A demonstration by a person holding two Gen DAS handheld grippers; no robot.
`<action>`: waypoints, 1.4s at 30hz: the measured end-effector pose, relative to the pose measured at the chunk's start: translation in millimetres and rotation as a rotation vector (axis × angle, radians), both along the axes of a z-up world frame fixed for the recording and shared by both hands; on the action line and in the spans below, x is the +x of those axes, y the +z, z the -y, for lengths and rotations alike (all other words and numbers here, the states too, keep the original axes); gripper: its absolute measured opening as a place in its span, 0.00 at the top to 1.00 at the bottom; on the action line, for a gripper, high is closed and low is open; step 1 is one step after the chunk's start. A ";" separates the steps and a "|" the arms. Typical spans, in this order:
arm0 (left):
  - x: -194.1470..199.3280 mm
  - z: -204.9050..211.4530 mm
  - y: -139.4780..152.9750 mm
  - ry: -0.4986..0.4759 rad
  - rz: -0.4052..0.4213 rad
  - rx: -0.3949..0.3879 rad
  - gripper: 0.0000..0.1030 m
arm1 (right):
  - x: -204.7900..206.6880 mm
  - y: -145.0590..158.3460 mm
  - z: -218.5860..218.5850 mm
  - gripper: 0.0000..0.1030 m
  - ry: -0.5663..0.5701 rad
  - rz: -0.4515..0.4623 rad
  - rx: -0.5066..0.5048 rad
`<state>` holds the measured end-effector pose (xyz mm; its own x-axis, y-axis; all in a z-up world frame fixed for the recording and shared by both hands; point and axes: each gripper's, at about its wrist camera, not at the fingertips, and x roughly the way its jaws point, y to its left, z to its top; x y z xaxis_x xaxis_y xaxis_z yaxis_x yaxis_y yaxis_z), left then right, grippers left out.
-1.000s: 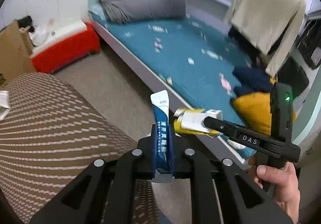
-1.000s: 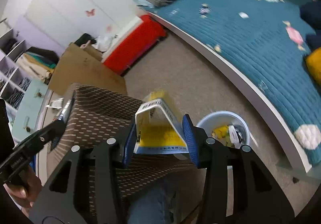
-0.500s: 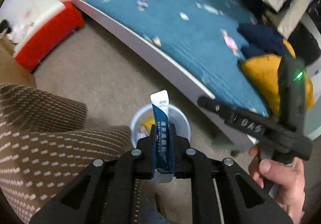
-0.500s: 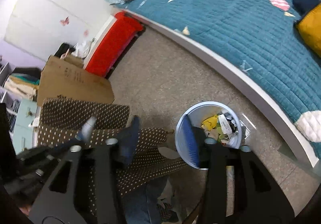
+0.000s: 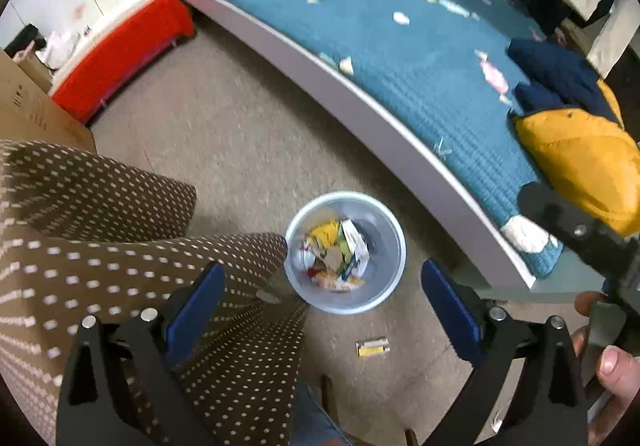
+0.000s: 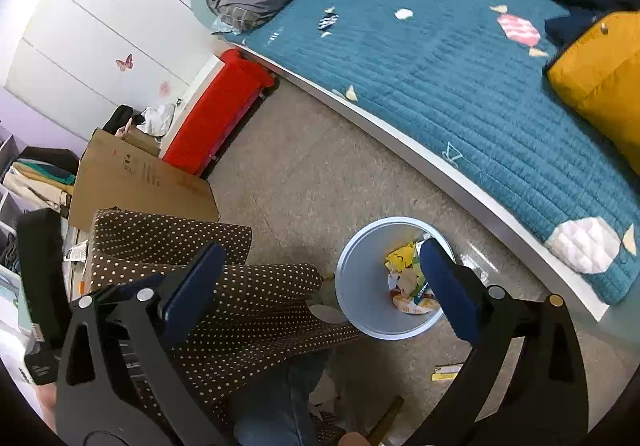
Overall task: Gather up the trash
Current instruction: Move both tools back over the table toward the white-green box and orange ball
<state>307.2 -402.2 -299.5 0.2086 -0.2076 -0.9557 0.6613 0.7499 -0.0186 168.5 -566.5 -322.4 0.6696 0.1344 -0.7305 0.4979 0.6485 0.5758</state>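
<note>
A pale round bin (image 5: 382, 234) stands on the floor beside the bed, with a heap of crumpled wrappers (image 5: 336, 254) inside. My left gripper (image 5: 322, 312) hangs just above its near rim, jaws opening wide, nothing between the blue pads (image 5: 196, 310). In the right wrist view the bin (image 6: 360, 278) lies under my right gripper (image 6: 320, 286), whose jaws are also opening and hold nothing; its right pad (image 6: 444, 286) covers part of the trash (image 6: 402, 266). A small yellow wrapper (image 5: 373, 347) lies on the floor (image 6: 446, 372) near the bin.
A bed with a teal quilt (image 6: 460, 66) runs along the right, with a yellow cushion (image 5: 584, 158) on it. Brown dotted fabric (image 5: 120, 258) fills the lower left. A red bench (image 6: 216, 118) and a cardboard box (image 6: 136, 182) stand beyond. A hand (image 5: 608, 366) holds the other gripper.
Both grippers swung down over the bin and opened. The blue sachet has left the left gripper and the yellow-white wrapper has left the right one.
</note>
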 end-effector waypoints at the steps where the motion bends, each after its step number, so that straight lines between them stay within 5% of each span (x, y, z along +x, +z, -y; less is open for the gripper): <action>1: -1.7 -0.3 7.6 0.004 0.010 -0.014 0.06 | 0.9 5.3 -2.6 0.06 0.001 0.005 -0.007; 11: -6.2 -55.4 95.0 0.083 0.198 -0.181 0.06 | 25.5 74.1 -45.3 0.06 0.085 0.112 -0.090; 23: 10.5 -155.5 155.9 0.218 0.362 -0.253 0.06 | 75.6 134.1 -120.8 0.06 0.219 0.197 -0.160; 32: 33.5 -255.0 173.8 0.376 0.454 -0.270 0.06 | 126.0 166.6 -199.5 0.06 0.358 0.235 -0.215; 42: 83.9 -370.5 137.7 0.591 0.430 -0.209 0.06 | 204.3 171.6 -307.5 0.06 0.550 0.235 -0.274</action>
<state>391.1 -31.6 -161.8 0.6864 -0.1136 -0.7183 0.1322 0.9908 -0.0304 372.8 -259.0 -150.8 0.7025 0.3322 -0.6294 -0.0668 0.9112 0.4064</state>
